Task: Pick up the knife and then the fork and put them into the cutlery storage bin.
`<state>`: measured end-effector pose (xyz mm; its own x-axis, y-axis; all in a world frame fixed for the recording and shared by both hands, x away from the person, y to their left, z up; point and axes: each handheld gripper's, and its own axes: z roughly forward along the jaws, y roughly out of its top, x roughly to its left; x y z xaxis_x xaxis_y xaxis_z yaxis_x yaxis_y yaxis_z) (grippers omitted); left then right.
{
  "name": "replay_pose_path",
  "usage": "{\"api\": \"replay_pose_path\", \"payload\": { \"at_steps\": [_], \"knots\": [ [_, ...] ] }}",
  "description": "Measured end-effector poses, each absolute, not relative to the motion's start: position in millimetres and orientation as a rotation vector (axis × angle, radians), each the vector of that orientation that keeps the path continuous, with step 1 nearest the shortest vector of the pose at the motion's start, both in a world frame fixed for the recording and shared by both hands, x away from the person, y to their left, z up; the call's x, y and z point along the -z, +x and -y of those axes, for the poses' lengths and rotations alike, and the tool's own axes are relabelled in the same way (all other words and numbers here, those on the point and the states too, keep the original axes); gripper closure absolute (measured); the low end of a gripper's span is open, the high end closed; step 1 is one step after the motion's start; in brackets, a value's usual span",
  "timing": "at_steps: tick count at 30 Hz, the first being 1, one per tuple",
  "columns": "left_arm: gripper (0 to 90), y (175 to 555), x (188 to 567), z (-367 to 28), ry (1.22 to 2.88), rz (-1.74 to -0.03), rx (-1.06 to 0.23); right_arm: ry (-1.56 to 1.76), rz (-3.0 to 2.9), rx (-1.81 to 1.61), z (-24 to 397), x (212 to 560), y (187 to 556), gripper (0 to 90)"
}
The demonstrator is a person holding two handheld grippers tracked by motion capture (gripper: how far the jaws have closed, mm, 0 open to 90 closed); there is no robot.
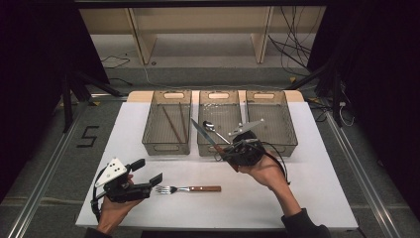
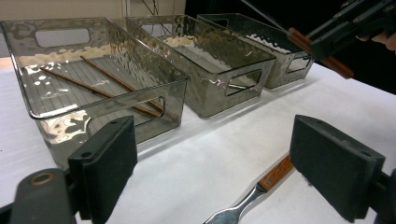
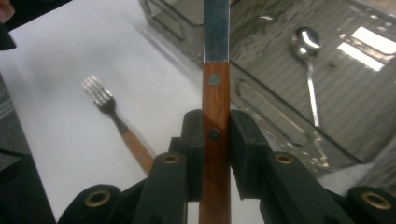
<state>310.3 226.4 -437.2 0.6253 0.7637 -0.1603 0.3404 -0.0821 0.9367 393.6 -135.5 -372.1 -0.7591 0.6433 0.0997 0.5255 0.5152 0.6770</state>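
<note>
My right gripper (image 1: 225, 154) is shut on the wooden handle of a knife (image 1: 210, 141), lifted over the front rim of the middle bin (image 1: 219, 146), blade pointing up-left. In the right gripper view the handle (image 3: 215, 140) is pinched between both pads and the steel blade runs up out of frame. A spoon (image 1: 214, 130) lies in that middle bin. A fork with a wooden handle (image 1: 188, 189) lies on the white table. My left gripper (image 1: 148, 172) stands open just left of the fork's tines; in the left gripper view the fork (image 2: 254, 191) lies between the jaws, untouched.
Three clear grey bins stand in a row at the back of the table. The left bin (image 1: 167, 144) holds a pair of wooden chopsticks (image 1: 174, 124). The right bin (image 1: 274, 141) has nothing visible inside. The table (image 1: 297, 198) has a white surface and floor rails run along both sides.
</note>
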Motion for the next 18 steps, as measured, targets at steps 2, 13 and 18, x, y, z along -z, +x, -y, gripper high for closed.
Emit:
{"api": "replay_pose_path", "payload": {
  "at_steps": [2,13,18],
  "knots": [
    [14.8,310.4,437.2,-226.5,1.676,-0.919,-0.450,1.029,-2.566,-1.083,141.8,370.7,396.7,77.0],
    [14.7,310.4,437.2,-226.9,1.674,-0.921,-0.450,1.109,-2.489,-1.104,164.3,366.7,410.8,77.0],
    [14.8,310.5,437.2,-227.3,1.672,-0.921,-0.449,1.147,-2.443,-1.114,175.9,363.1,419.0,77.0]
  ]
}}
